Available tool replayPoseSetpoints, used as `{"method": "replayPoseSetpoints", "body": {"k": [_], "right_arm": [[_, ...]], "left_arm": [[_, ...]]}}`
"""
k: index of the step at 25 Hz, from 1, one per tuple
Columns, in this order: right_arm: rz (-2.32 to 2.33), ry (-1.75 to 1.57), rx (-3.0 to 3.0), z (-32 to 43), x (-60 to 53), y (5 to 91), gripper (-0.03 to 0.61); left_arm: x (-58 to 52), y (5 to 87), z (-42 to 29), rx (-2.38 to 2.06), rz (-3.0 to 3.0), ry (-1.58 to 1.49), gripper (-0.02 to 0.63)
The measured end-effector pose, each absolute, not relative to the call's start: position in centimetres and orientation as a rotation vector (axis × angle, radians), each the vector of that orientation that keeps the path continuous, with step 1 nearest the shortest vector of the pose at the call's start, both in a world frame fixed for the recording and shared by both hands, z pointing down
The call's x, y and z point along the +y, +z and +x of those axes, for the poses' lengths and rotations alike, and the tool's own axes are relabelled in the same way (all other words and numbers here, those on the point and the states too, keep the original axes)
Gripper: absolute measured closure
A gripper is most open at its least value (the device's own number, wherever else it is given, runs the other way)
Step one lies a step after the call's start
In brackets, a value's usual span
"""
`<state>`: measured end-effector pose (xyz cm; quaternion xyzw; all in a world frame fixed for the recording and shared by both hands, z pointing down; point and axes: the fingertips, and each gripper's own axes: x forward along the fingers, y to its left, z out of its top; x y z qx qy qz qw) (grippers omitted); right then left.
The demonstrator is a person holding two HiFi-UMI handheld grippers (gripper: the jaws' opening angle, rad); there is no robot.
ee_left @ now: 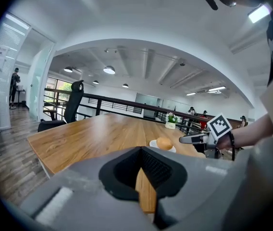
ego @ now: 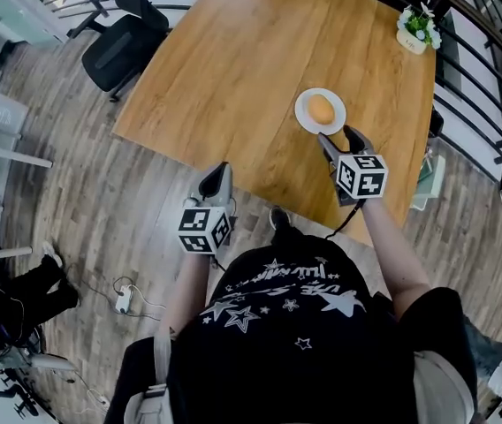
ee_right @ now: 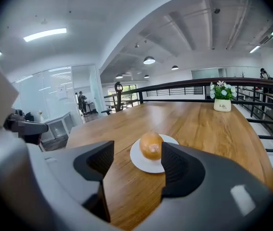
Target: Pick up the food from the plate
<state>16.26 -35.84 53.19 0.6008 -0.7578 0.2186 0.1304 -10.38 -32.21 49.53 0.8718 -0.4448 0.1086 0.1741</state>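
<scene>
Surface: wooden counter (ego: 233, 78), bare apart from a white plate (ego: 301, 115) near its near-right side and a small potted plant (ego: 417, 32) at the far-right corner, well beyond the plate. Floor (ego: 74, 175) is wood-look plank. A black office chair (ego: 123, 38) sits off the counter's left side, far from the plate, and a dark railing (ego: 490, 25) runs past the counter's right side. The room is an open office with a white ceiling and round lights.

Food (ego: 321, 109): one round orange-brown piece, sitting on the plate, untouched.

Right tool (ego: 337, 136): released, jaws wide apart, tips just short of the plate's near rim. From its own view the food shows in the gap between the jaws, with no contact.

Left tool (ego: 217, 177): clenched on nothing, at the counter's near edge, well to the left of the plate.

Hard to read: can't tell what kind of food it is. The right jaw covers the plate's right edge in the right gripper view. The counter's far end is cut off at the top of the head view. The left tool's body blocks the near counter in its own view.
</scene>
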Motion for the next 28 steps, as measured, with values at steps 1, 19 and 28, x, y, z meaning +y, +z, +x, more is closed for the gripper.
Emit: {"method": "replayPoseSetpoints", "body": {"k": [1, 19, 28], "right_arm": [[1.745, 0.630, -2.200, 16.5, -36.4, 53.3, 0.258], [1.643, 0.539, -2.088, 17.7, -42.7, 58.9, 0.213], [1.600, 0.521, -2.049, 17.3, -43.7, 60.6, 0.213]], "left_arm": [[-32.7, 49.5, -10.1, -1.260, 2.472, 0.311, 0.612], [-37.8, 50.9, -7.6, -1.261, 2.426, 0.397, 0.612], [-38.4, 51.5, -7.5, -1.254, 2.411, 0.419, 0.612]]}}
